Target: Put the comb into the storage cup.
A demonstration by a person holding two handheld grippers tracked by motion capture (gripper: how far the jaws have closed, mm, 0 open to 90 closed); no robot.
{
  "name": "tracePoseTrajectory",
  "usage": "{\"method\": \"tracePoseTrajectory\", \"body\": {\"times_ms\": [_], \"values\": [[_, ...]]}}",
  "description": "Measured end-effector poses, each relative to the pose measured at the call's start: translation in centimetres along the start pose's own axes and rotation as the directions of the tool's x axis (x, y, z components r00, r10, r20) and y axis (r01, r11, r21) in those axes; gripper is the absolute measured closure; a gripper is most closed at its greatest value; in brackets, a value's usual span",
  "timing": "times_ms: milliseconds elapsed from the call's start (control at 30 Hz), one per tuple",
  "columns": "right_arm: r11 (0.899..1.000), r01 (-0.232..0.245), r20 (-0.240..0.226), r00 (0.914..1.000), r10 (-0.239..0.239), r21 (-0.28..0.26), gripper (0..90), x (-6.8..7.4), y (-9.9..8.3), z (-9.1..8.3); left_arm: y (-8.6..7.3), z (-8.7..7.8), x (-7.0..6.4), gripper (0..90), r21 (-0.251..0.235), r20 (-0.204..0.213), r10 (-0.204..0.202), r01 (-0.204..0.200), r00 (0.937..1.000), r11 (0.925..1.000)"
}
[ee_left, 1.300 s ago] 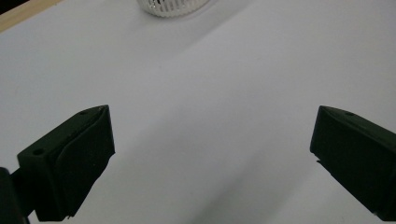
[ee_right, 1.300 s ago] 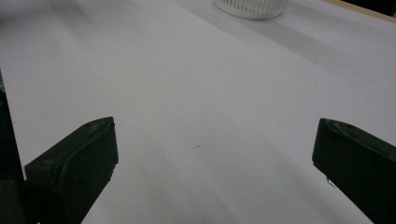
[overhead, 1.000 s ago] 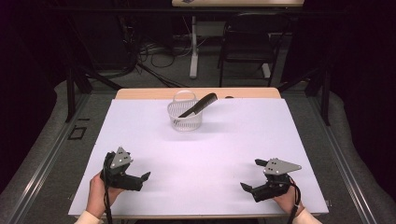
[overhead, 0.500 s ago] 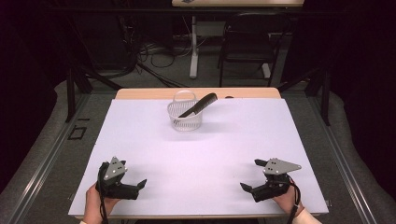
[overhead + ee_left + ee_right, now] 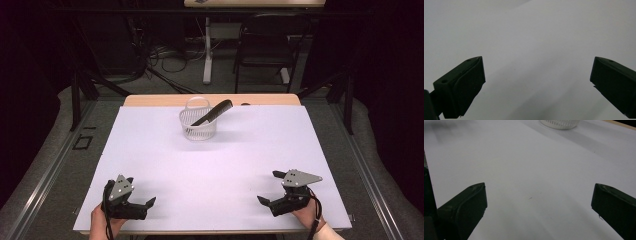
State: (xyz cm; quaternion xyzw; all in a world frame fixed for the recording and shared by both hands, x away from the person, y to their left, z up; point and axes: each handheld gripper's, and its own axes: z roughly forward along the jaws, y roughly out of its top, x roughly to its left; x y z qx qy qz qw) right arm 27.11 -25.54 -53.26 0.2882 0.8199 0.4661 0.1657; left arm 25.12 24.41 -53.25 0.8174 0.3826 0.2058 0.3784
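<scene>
A white slotted basket (image 5: 198, 127) stands at the back middle of the white-covered table (image 5: 215, 165), and a black comb (image 5: 214, 112) leans out of it to the right. My left gripper (image 5: 141, 192) rests at the near left corner, held by a hand. In the left gripper view the left gripper (image 5: 537, 85) is open over bare white surface. My right gripper (image 5: 267, 187) sits at the near right, also hand-held. In the right gripper view the right gripper (image 5: 539, 205) is open and holds nothing, and the basket's base (image 5: 559, 123) shows far ahead.
A strip of wooden tabletop (image 5: 150, 100) shows behind the white cover. Beyond the table stand a black chair (image 5: 265, 45), a white desk leg (image 5: 207, 50) and loose cables on the floor. Black stand legs (image 5: 80, 95) flank the table's back corners.
My left gripper has drawn back toward the near table edge and turned slightly. The right gripper, basket and comb have stayed put.
</scene>
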Motion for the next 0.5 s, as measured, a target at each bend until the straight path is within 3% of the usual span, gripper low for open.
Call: {"method": "tracePoseTrajectory", "body": {"times_ms": [167,500], "values": [[1.000,0.000,-0.004,1.0000,0.000,-0.003,0.0,-0.04,-0.02,-0.02,-0.18,0.23,0.11,0.0,-0.020,0.014,0.002,-0.002,0.9999,0.9998],[1.000,0.008,-0.010,0.9999,-0.008,0.004,0.0,-0.08,-0.10,0.14,-0.16,0.44,0.15,0.0,-0.006,0.023,0.021,-0.021,0.9995,0.9998]]}}
